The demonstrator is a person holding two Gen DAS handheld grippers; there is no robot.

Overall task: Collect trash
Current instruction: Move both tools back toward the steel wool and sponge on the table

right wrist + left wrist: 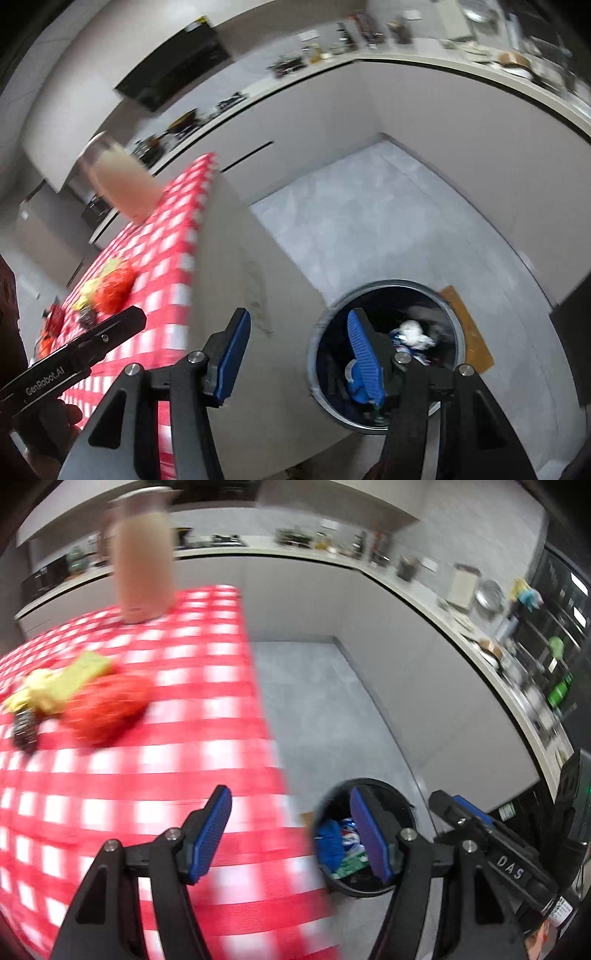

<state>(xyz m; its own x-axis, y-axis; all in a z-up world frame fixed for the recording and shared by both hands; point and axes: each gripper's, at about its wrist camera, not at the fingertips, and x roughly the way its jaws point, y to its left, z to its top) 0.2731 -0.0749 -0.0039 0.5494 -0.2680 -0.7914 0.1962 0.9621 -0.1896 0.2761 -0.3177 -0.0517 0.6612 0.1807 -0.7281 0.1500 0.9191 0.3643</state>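
Observation:
My left gripper [288, 795] is open and empty, hanging over the edge of a table with a red-and-white checked cloth [155, 775]. A crumpled red wrapper [107, 709], a yellow crumpled piece [62, 686] and a small dark item [24, 731] lie on the cloth, far ahead to the left. A round black bin [369, 893] stands on the floor beside the table. My right gripper [297, 315] is open and empty above the bin's rim [388, 284]. Inside the bin lie white crumpled paper [412, 330] and blue wrappers [356, 384].
A tall beige jug [144, 568] stands at the table's far end. A brown cardboard piece [467, 328] lies on the grey floor [369, 221] beside the bin. A cluttered kitchen counter [461, 602] curves round the room. Both views are blurred by motion.

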